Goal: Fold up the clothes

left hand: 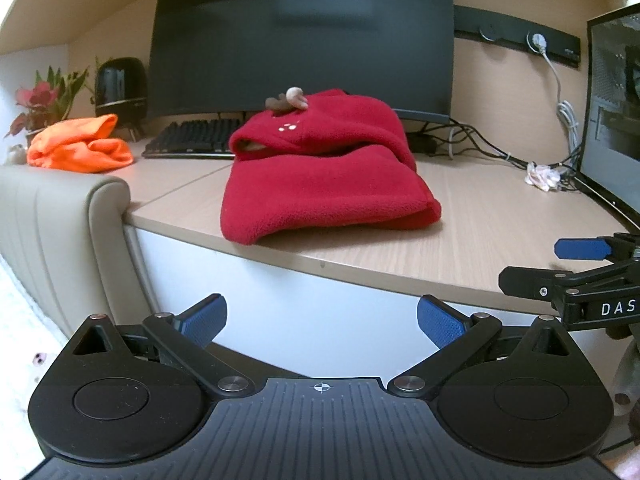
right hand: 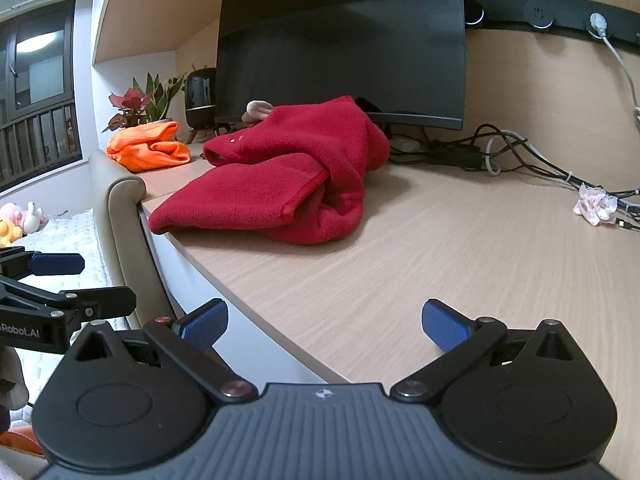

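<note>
The red fleece top point(left hand: 320, 176) is lying in a bumpy, half-folded pile on the desk point(left hand: 460, 240), in front of the big black screen point(left hand: 304, 36), with one corner hanging over the desk edge. The left gripper point(left hand: 320, 320) and the right gripper point(right hand: 324, 322) are both sitting wide open and holding nothing, back from the red fleece top. I think a tug on that hanging corner could be pulling the whole soft pile off the desk, or undoing the fold.

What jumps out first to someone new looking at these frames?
The red fleece garment, folded over itself at the front edge of the wooden desk. Behind it stands a dark monitor, with a crumpled orange cloth at the desk's far left. Both the left gripper and right gripper are open, short of the fleece.
</note>
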`<state>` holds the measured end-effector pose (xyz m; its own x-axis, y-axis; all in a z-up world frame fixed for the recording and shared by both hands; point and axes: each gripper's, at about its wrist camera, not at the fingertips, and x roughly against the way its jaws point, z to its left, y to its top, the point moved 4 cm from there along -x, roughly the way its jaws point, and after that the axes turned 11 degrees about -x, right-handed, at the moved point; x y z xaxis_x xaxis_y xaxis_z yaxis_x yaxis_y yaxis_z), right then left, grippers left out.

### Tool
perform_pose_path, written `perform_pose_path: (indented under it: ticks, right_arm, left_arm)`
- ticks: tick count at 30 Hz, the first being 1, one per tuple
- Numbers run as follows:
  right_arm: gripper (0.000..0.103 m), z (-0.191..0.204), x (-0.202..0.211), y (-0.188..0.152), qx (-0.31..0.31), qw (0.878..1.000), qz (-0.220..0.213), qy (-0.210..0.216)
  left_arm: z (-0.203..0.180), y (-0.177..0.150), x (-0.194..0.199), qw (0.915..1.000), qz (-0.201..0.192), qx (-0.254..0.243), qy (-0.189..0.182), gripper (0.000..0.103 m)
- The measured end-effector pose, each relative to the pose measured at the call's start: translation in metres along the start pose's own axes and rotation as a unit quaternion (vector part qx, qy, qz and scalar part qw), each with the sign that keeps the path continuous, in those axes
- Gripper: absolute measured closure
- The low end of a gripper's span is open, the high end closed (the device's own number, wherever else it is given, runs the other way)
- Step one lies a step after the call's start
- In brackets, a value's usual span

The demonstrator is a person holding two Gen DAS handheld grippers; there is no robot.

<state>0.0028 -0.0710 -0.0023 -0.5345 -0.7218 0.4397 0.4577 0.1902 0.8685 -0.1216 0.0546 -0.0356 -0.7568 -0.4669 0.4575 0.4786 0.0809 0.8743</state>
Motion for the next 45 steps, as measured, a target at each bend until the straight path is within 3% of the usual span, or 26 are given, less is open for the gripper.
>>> perform_pose_path:
  ticks: [45]
  right_arm:
    - [0.0, -0.007, -0.009, -0.006, 0.004, 1.0, 0.026, 0.007]
  left_arm:
    - [-0.001, -0.001, -0.013, 0.9998, 0.007, 0.014, -0.009, 0.0]
